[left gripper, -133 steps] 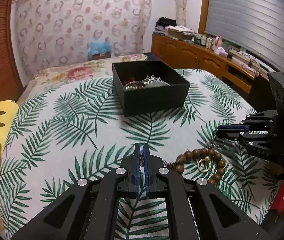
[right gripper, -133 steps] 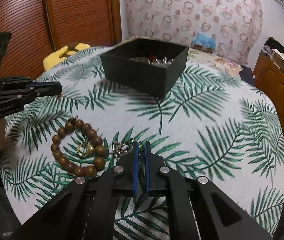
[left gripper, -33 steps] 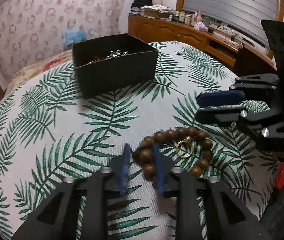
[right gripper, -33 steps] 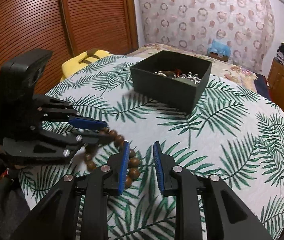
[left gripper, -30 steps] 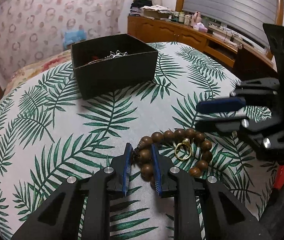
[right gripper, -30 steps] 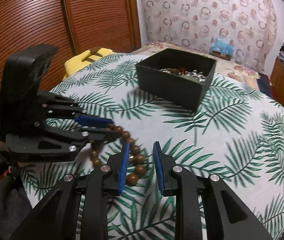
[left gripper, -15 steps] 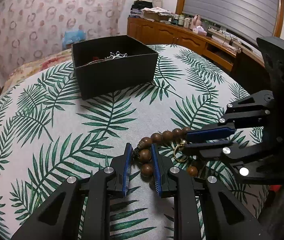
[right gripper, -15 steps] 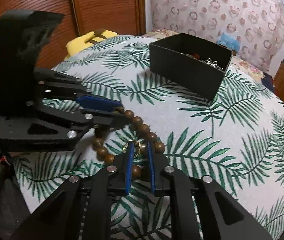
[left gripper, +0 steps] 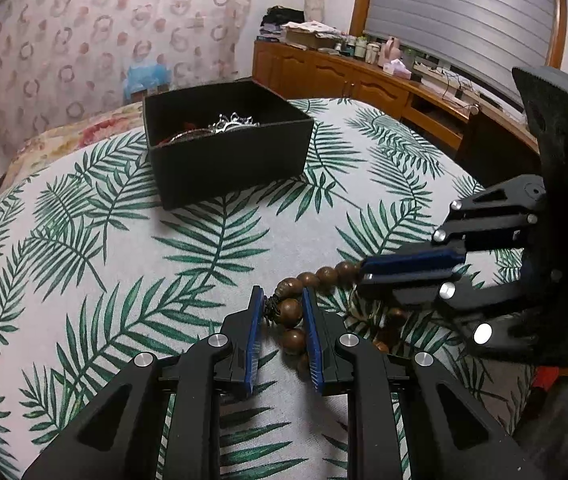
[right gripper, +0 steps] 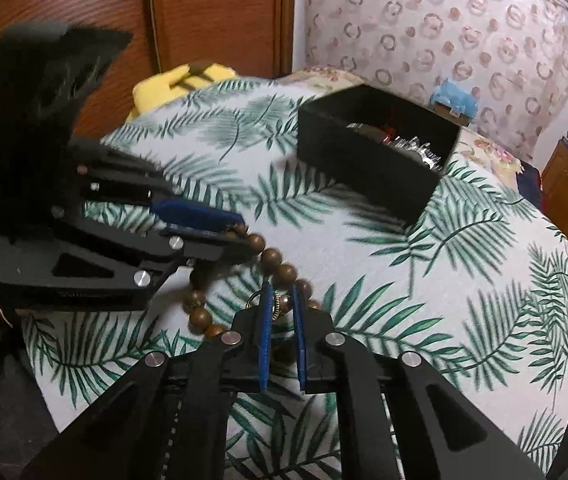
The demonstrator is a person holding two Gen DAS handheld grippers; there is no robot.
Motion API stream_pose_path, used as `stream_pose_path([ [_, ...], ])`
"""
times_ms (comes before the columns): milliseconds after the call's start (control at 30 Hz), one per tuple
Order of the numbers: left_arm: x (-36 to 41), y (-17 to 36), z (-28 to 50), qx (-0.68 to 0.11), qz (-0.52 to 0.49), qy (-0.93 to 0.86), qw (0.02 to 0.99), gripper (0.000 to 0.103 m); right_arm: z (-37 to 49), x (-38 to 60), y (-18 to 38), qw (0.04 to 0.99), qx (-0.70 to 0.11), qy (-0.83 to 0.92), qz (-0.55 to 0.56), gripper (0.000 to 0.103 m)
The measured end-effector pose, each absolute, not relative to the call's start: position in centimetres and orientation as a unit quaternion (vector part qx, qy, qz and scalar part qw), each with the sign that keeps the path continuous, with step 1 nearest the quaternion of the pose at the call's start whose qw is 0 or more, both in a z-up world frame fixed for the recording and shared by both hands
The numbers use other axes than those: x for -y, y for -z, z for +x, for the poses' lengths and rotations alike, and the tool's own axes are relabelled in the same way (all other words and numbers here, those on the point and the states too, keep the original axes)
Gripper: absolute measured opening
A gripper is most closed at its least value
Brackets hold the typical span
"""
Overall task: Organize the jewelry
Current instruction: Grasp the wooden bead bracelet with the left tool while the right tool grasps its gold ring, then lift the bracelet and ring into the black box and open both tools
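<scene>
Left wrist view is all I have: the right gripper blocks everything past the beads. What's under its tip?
Observer: In the right wrist view, a gold ring sits between the fingers of the right gripper, inside the loop of the bead bracelet.
Operator: Gripped?
Observer: Can't confirm. The pads flank the ring closely, but no contact is visible.
Operator: Is the loop whole on the hidden side?
Observer: It looks whole. An unbroken run of beads curves from below the left gripper round to the right gripper's base, over the leaf-print cloth.
</scene>
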State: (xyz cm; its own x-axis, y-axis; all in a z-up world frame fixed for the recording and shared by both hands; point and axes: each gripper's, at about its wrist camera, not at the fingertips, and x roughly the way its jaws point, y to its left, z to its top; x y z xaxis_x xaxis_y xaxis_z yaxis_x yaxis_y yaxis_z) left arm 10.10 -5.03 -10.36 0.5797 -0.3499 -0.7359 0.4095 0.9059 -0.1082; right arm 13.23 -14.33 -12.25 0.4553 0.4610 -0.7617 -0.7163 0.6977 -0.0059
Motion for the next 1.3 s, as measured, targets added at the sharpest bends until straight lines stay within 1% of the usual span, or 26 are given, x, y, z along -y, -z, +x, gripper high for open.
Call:
stream_pose_path([
  [200, 5.0, 8.2, 10.8, -0.385, 0.032, 0.214, 0.897, 0.018, 14.7, 16.0, 9.4, 0.853, -0.363, -0.347, -0.143, 0.011],
  [367, 5.0, 5.0, 11.8, -0.357, 0.038, 0.213, 0.909, 0.018, 16.6, 16.8, 6.3, 0.866, -0.336, -0.34, -0.144, 0.011],
  [600, 4.8, 1.7, 14.1, -0.325, 0.05, 0.193, 0.925, 0.018, 19.5, 17.5, 4.3, 0.88, -0.311, -0.33, -0.142, 0.011],
  [767, 4.3, -0.5, 15.6, -0.302, 0.059, 0.172, 0.936, 0.018, 22.1, 16.8, 4.8, 0.885, -0.305, -0.32, -0.145, 0.011],
  [933, 4.1, -2.0, 17.2, -0.285, 0.051, 0.161, 0.944, 0.018, 24.9, 16.3, 6.0, 0.885, -0.315, -0.32, -0.126, 0.012],
  [1067, 4.1, -1.9, 18.7, -0.285, 0.046, 0.156, 0.945, 0.018, 26.1, 16.1, 6.9, 0.883, -0.318, -0.326, -0.11, 0.012],
  [1200, 3.9, -0.7, 20.2, -0.295, 0.034, 0.149, 0.943, 0.018, 27.1, 15.8, 7.9, 0.882, -0.325, -0.328, -0.098, 0.012],
  [1300, 3.6, 0.2, 21.2, -0.306, 0.019, 0.145, 0.941, 0.018, 27.5, 15.7, 8.4, 0.882, -0.329, -0.325, -0.095, 0.022],
])
